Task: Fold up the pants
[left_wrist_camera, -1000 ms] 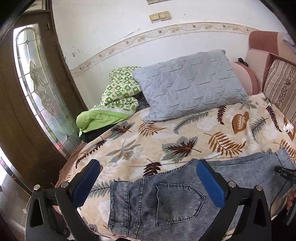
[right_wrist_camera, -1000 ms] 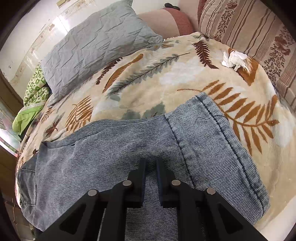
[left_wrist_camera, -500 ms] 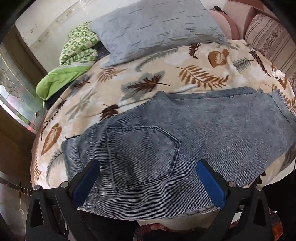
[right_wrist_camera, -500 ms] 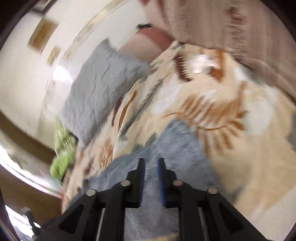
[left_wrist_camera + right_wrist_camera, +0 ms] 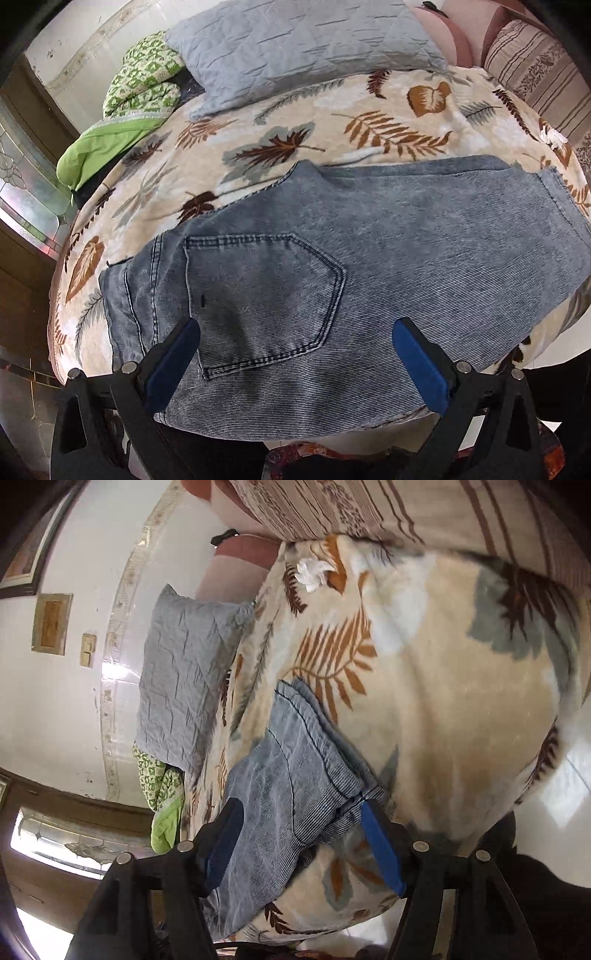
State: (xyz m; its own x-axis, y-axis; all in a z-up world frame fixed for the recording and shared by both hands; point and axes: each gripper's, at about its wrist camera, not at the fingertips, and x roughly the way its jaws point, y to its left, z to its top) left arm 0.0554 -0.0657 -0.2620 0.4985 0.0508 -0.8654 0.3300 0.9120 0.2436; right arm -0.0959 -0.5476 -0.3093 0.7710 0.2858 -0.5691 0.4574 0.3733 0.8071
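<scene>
Since the frames one second earlier, the right tongs [image 5: 303, 836] have gone from pressed together on the denim to spread wide, and their camera has swung round so that the bed now appears rotated; the left tongs [image 5: 295, 354] have tipped downward from a view of the wall to a view almost filled by the jeans.

The pants [image 5: 332, 295], grey-blue jeans, lie flat along the near edge of the bed [image 5: 369, 122] on a leaf-printed blanket, back pocket [image 5: 258, 295] upward, waistband toward the left and leg hems toward the right. The left tongs are spread, holding nothing, poised above the seat area with the pocket between their blue pads [image 5: 173, 362]. In the right wrist view the hem end of the legs [image 5: 295, 760] lies bunched between the open jaws; whether a pad touches the cloth cannot be told.

Judgement: the release suggests the garment has just been laid out, one leg upon the other. Next would come a fresh grasp at hem and waist to fold lengthwise.

A grey pillow [image 5: 303, 48] and a green quilt [image 5: 140, 85] lie well apart, behind.
</scene>
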